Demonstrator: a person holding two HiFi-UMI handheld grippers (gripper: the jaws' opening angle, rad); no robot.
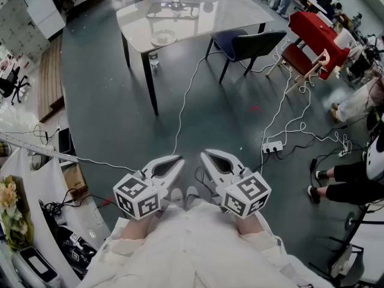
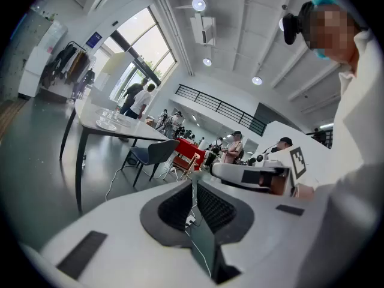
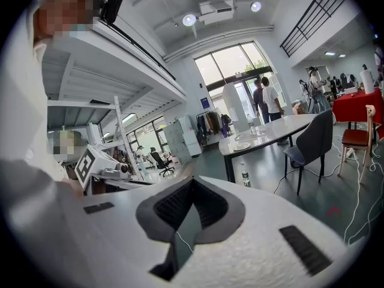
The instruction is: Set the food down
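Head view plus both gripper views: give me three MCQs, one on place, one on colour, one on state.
1. Where is the white plate?
A) on the floor
B) on the table, near its front edge
C) on a shelf

2. What colour is the chair beside the table?
A) yellow
B) white
C) dark blue

3. What state are the left gripper and the right gripper in?
A) both shut, nothing between the jaws
B) both wide open
C) each shut on food

Answers:
1 B: the plate rests on the pale tabletop by the edge nearest the person.
2 C: its seat and back read dark navy against the grey floor.
3 A: each gripper view shows the pads meeting at the tips, with nothing gripped.
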